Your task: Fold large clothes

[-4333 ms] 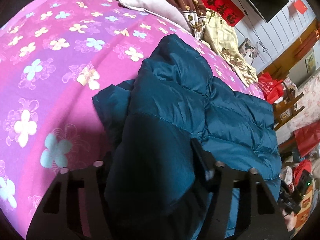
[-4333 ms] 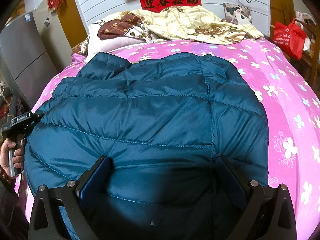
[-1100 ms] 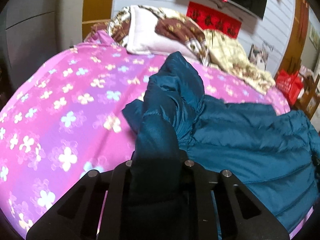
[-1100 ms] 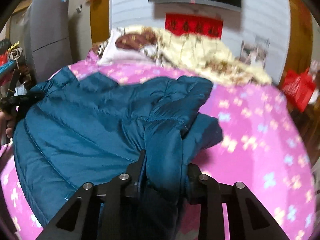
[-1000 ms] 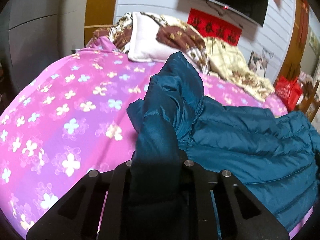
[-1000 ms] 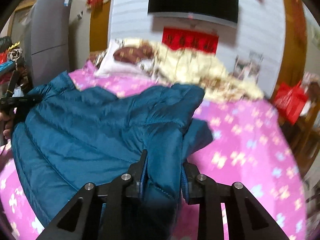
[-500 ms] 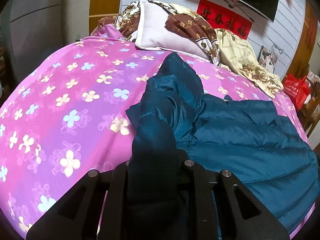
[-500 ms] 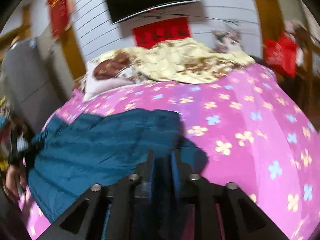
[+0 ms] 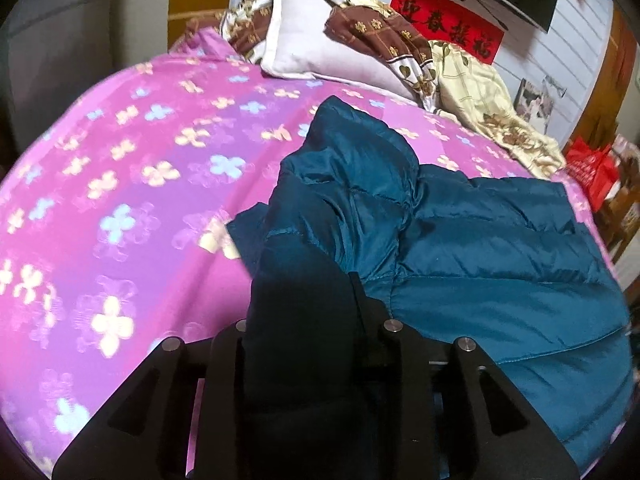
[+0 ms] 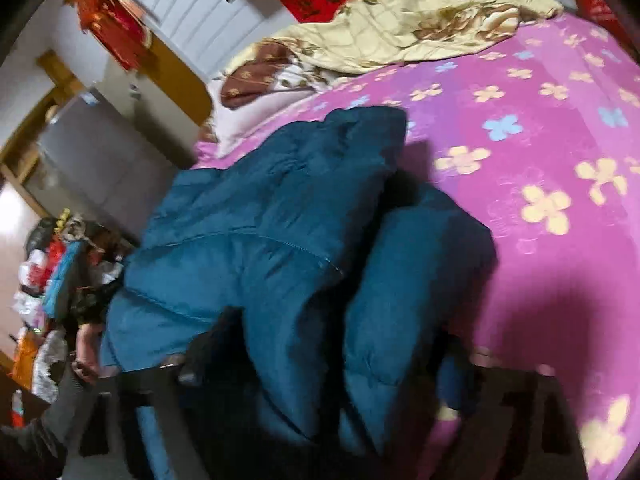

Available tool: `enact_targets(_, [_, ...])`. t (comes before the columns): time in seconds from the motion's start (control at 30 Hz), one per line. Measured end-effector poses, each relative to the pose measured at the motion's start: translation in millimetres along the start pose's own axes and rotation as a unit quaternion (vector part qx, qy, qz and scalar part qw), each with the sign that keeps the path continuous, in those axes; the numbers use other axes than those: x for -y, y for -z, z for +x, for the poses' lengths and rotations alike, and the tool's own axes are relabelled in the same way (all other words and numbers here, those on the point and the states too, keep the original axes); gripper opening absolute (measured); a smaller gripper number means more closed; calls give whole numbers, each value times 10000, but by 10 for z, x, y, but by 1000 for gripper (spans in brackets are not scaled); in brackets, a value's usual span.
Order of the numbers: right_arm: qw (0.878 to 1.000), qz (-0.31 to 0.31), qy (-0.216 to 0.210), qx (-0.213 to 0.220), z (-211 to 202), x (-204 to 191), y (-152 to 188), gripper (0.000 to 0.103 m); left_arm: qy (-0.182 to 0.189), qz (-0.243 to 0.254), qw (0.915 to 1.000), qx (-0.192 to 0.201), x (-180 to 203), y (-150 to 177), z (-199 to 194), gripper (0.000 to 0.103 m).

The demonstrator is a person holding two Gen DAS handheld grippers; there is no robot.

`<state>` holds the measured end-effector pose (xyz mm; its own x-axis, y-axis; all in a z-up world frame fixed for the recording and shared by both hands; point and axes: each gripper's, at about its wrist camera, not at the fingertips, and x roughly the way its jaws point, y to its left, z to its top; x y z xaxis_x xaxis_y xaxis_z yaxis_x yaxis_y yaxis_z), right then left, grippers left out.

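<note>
A teal quilted down jacket [image 9: 480, 248] lies on a bed with a pink flowered sheet [image 9: 120, 184]. My left gripper [image 9: 304, 312] is shut on a bunched fold of the jacket at its left edge, held a little above the sheet. In the right wrist view the jacket [image 10: 260, 216] lies folded in bulky layers. My right gripper [image 10: 320, 368] has its jaws spread wide, with jacket folds lying between them. The view is tilted and blurred.
A white pillow [image 9: 320, 48] and a yellow-brown quilt [image 9: 472, 80] lie at the head of the bed. A red banner [image 9: 444, 36] hangs on the wall. A red bag [image 9: 592, 168] stands at the right. Clutter [image 10: 52, 280] sits beside the bed.
My right gripper has opened from its grip on the jacket fold, and its view has tilted. My left gripper stays shut on the jacket, lowered a little toward the bed.
</note>
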<state>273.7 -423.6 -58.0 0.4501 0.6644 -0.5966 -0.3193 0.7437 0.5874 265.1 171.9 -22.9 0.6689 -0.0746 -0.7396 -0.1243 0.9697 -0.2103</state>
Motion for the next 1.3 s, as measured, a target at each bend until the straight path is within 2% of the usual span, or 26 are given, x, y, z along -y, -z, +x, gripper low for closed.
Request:
enact_targets(0.03, [9999,-107,-9,38,-9,-42,10,49,111,-54,9999,10,-12,-17,-7,18])
enact_targets(0.13, [9953,-863,341,257,-158,-389,18,28,294,-204,9988,328,-44,-92,-197,10])
enact_targets(0.23, [9870,-1358,663,546,-336,-690,-33,23,472,-362,9946,849,-86,-204,-542,9])
enact_targets(0.3, [9814,-1569,792,769,-436,-903,-130,23,455,-401,9911,1181,-126,-283,-765,7])
enact_targets(0.4, [9748,-1872,784,928,-466,-1241,-330,23,478,-647,9842,1579,-301,-386,-1015,6])
enact_targets(0.5, [9727,-1990,585,1040,-428,-1427,-554,23,506,-876,9840,1469,-476,-452,-919,6])
enact_targets(0.6, [9777,-1799,593,905,-226,-1336,-689,23,273,-754,9919,987,-506,-427,-578,8])
enact_targets(0.67, [9844,-1547,601,593,-7,-1144,-701,26,161,-766,9951,602,-504,-376,-320,11])
enact_targets(0.7, [9872,-1360,763,321,134,-1019,-686,31,180,-841,9957,334,-510,-358,-177,15])
enact_targets(0.73, [9893,-1146,900,55,243,-890,-655,41,190,-864,9958,250,-511,-336,-120,29])
enact_targets(0.77, [9913,-872,969,-195,315,-754,-612,45,270,-854,9958,214,-501,-324,-80,36])
enact_targets(0.8, [9932,-564,979,-296,323,-637,-568,51,306,-841,9957,216,-488,-318,-79,47])
enact_targets(0.93, [9954,-51,955,68,19,-555,-524,52,542,-873,9940,369,-505,-365,-324,49])
enact_targets(1.0, [9934,16,1100,319,-212,-651,-489,52,621,-1067,9911,494,-584,-359,-598,50])
enact_targets(1.07, [9875,-128,1424,660,-476,-902,-427,52,499,-1142,9895,727,-609,-293,-924,63])
enact_targets(1.1, [9841,-288,1552,819,-618,-1102,-362,54,398,-1096,9893,881,-589,-239,-1111,74])
enact_targets(1.13, [9817,-438,1616,911,-716,-1287,-283,61,327,-1001,9892,1017,-559,-178,-1293,80])
enact_targets(1.17, [9799,-602,1631,980,-784,-1478,-219,68,278,-918,9894,1092,-530,-120,-1406,81])
enact_targets(1.2, [9773,-787,1667,1047,-849,-1683,-113,83,148,-718,9903,1178,-458,8,-1621,81])
enact_targets(1.23, [9730,-959,1767,1137,-899,-1909,13,93,-19,-537,9912,1206,-399,124,-1766,81])
enact_targets(1.3, [9632,-1258,1967,1331,-988,-2307,321,93,-401,-142,9916,1222,-276,411,-1993,87])
